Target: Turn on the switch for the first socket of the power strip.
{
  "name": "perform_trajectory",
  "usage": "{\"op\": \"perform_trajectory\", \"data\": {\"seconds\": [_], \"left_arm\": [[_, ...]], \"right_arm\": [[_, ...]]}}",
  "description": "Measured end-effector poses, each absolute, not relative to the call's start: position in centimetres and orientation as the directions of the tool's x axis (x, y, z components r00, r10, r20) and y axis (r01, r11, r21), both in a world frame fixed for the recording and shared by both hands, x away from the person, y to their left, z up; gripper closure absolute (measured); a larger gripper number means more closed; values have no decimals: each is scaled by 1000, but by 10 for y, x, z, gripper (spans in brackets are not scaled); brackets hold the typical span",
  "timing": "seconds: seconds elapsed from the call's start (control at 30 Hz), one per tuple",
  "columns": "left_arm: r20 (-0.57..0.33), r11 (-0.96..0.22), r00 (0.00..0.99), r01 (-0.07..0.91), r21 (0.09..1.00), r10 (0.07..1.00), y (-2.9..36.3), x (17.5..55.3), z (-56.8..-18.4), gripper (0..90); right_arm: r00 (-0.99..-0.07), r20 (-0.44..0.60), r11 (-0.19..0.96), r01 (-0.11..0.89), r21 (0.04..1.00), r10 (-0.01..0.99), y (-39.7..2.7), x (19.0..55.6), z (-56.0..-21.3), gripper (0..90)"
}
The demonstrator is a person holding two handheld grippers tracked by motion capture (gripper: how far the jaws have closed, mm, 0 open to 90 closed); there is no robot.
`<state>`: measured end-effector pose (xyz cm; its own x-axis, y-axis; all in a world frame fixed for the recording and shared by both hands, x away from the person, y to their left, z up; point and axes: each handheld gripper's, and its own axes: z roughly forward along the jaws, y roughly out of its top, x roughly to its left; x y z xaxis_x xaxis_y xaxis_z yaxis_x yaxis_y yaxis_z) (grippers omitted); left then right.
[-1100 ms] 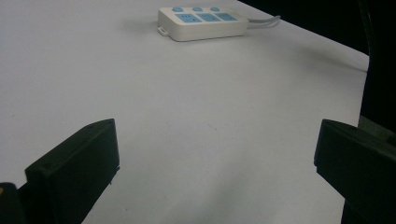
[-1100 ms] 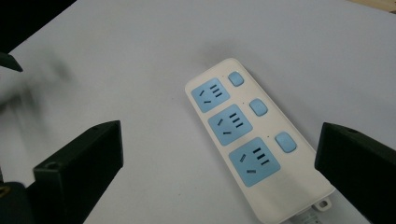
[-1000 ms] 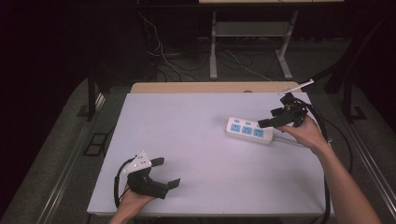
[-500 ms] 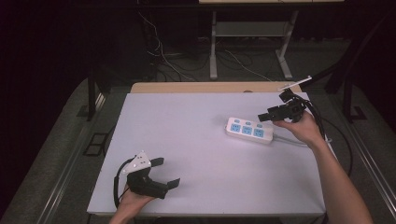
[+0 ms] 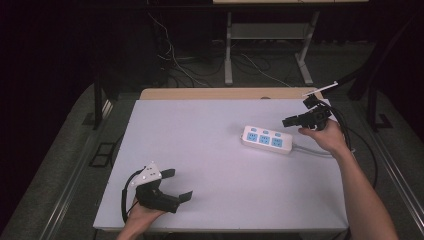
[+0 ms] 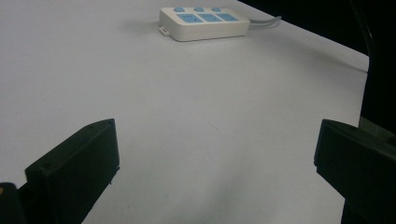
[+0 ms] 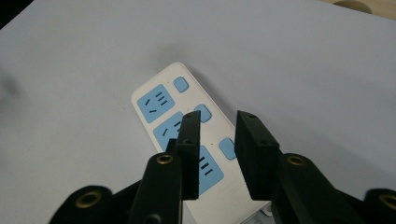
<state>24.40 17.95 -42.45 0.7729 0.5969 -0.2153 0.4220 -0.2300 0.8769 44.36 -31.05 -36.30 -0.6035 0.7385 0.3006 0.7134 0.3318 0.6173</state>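
Right gripper (image 5: 292,121) has risen — white table (image 5: 210,150), dark room.

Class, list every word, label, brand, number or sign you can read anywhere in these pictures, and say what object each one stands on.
None: no readable text in any view.
White plastic power strip with three blue sockets and three blue buttons: no brand or lettering visible, just the dark socket slots.
Black two-jaw left tool and black two-jaw right tool: no markings.
Pale flat table top: bare of print.

Tool (image 6: 217,170) agape; power strip (image 6: 204,22) far ahead.
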Motion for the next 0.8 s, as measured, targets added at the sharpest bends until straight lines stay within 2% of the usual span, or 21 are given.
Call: {"op": "perform_trajectory", "data": {"seconds": [0.1, 0.13, 0.17, 0.2, 0.27, 0.8], "left_arm": [[-217, -229, 772, 423, 877, 598, 180, 244, -424, 0], [-216, -229, 772, 423, 877, 598, 180, 244, -424, 0], [-215, -230, 772, 423, 877, 598, 180, 244, -424, 0], [-214, -231, 772, 422, 877, 598, 180, 244, -424, 0], [-213, -231, 772, 421, 877, 599, 180, 244, -424, 0], [-213, -233, 772, 422, 876, 599, 180, 244, -424, 0]], "right_arm": [[-607, 302, 335, 712, 617, 735, -310, 445, -365, 766], [-617, 295, 350, 707, 615, 729, -310, 447, -367, 821], [-617, 295, 350, 707, 615, 729, -310, 447, -367, 821], [-627, 291, 359, 700, 617, 723, -309, 448, -369, 866], [-633, 300, 361, 700, 617, 714, -309, 450, -371, 894], [-642, 308, 374, 701, 607, 702, -305, 459, -395, 894]]}}
